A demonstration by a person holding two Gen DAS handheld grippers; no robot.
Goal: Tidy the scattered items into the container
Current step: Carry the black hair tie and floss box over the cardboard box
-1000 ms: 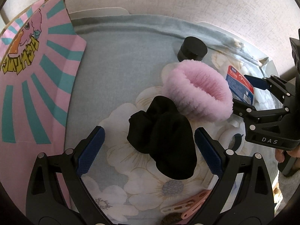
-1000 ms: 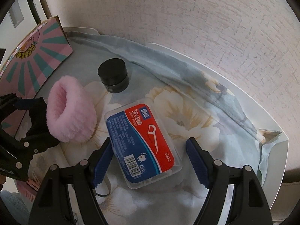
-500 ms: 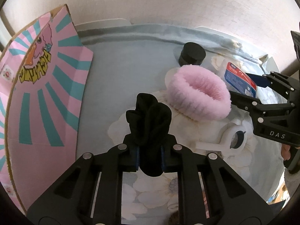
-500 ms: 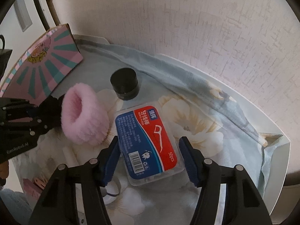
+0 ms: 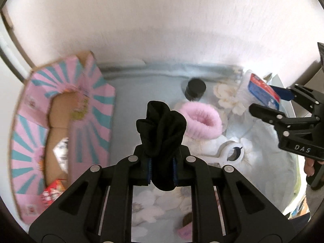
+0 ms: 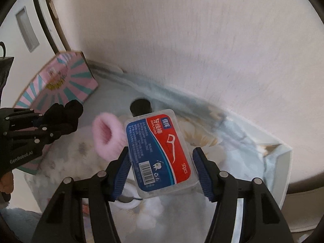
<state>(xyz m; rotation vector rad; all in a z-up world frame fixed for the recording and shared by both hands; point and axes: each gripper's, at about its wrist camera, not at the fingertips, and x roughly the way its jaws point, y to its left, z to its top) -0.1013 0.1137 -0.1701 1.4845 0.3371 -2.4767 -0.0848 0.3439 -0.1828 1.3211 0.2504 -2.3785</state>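
Progress so far — I've got sock [image 5: 161,125] pinched left, floss box [image 6: 160,154] clamped right; scrunchie [image 5: 202,120], jar [image 5: 195,88] remain, centre frame.

"DENTAL FLOSS" and "50pcs" on the floss box [image 6: 160,151]; "DAS" on right gripper [image 5: 283,103]; "GenRobot.AI" on left gripper [image 6: 38,121].

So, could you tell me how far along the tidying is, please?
Partly done: the pink striped box already holds some packets. In hand: the left tongs grip a black sock, and the right tongs lift a floss pick box. Left on the cloth: pink scrunchie, black jar, white ring tool.
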